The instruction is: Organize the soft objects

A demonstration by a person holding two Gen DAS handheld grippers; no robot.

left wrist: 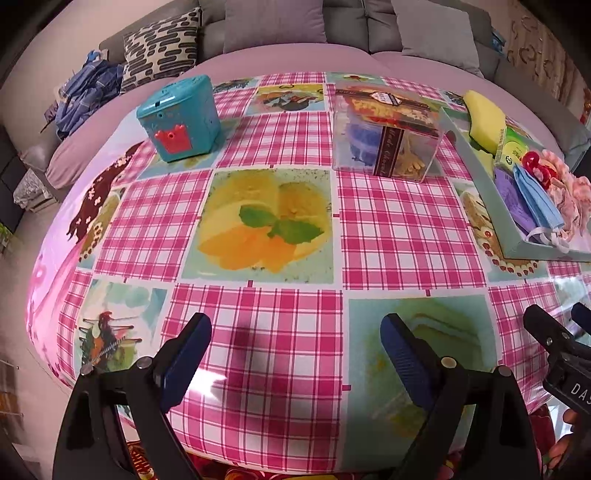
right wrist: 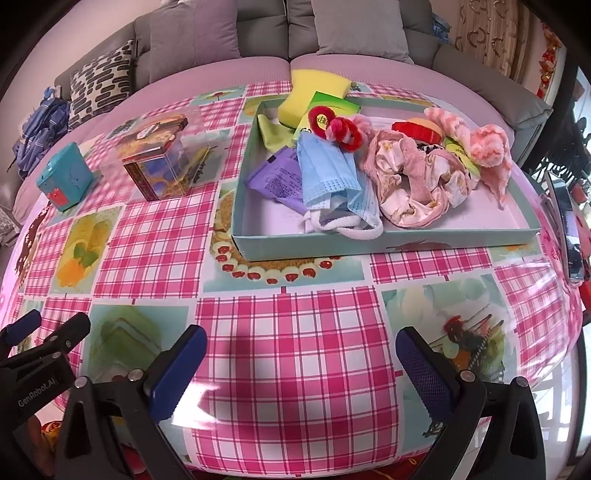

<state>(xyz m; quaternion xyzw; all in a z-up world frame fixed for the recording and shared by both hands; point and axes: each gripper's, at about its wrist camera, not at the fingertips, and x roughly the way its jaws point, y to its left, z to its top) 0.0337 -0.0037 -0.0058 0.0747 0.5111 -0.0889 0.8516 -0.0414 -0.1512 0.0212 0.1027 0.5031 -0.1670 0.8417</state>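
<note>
A shallow teal tray (right wrist: 388, 242) on the table holds soft things: a blue face mask (right wrist: 328, 177), a purple cloth (right wrist: 275, 179), a pink scrunchie (right wrist: 413, 184), a pink knit piece (right wrist: 480, 144), a red pipe-cleaner ring (right wrist: 338, 127) and a yellow sponge (right wrist: 314, 94). The tray also shows at the right in the left wrist view (left wrist: 487, 177). My left gripper (left wrist: 295, 354) is open and empty above the near table edge. My right gripper (right wrist: 301, 363) is open and empty, in front of the tray.
A teal toy box (left wrist: 181, 118) and a clear plastic box (left wrist: 388, 133) stand on the checked tablecloth (left wrist: 258, 314). A grey sofa with cushions (left wrist: 273, 26) runs behind the table. A phone-like object (right wrist: 567, 229) lies at the table's right edge.
</note>
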